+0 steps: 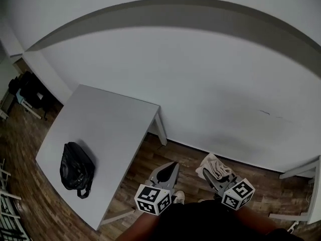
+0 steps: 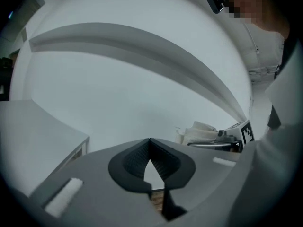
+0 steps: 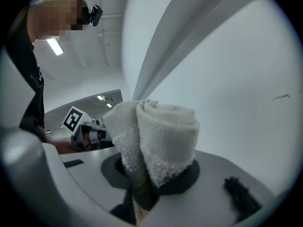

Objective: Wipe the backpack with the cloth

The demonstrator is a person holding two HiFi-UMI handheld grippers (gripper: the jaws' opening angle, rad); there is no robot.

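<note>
Cloth [image 3: 163, 131] bunched in right gripper [image 3: 156, 176] jaws, hiding their tips, left gripper [image 2: 150, 148] jaws closed, empty, backpack [image 1: 76, 168] on table [image 1: 110, 127].

White rectangular counter [image 1: 103, 129] on white legs, brown wood-plank floor [image 1: 173, 159] beneath, plain white wall [image 1: 200, 74] behind, dark furniture cluster [image 1: 30, 90] far left, unclear.

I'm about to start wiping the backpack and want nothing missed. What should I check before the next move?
1. Cloth gripped by right gripper: ok, jaws shut on it.
2. Left gripper free: ok, jaws together, nothing between.
3. Backpack lying on the table: ok.
4. Cloth at the backpack: not ok, both grippers are over the floor, off the table.
5. Cloth damp: cannot tell.
</note>
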